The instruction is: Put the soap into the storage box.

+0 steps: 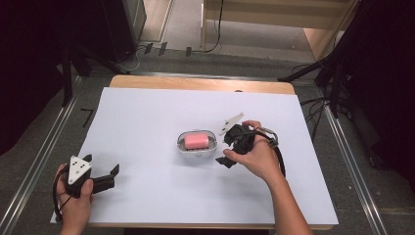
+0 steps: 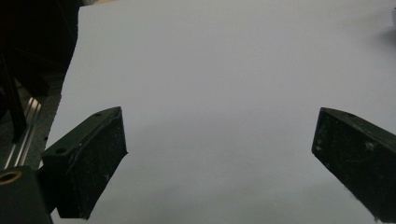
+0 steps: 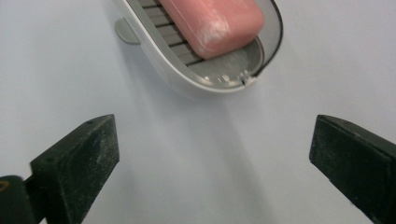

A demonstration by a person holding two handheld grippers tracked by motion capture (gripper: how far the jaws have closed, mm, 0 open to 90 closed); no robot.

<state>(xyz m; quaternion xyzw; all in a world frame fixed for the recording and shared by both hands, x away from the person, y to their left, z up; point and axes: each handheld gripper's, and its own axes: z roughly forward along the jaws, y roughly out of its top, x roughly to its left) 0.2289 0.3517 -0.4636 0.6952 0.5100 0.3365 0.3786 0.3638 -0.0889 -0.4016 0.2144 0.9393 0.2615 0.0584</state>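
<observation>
White sheet (image 1: 147, 196) covers the table. Near left, left gripper (image 1: 108, 179) rests on it, jaws wide, nothing between. Right of centre, right gripper (image 1: 226, 150) sits just right of the soap dish (image 1: 180, 145), jaws wide and empty. Pink soap (image 1: 196, 140) lies in the dish, mid-table. Risk: a jaw swinging left could clip the dish rim and shove it or tip the soap out.
</observation>
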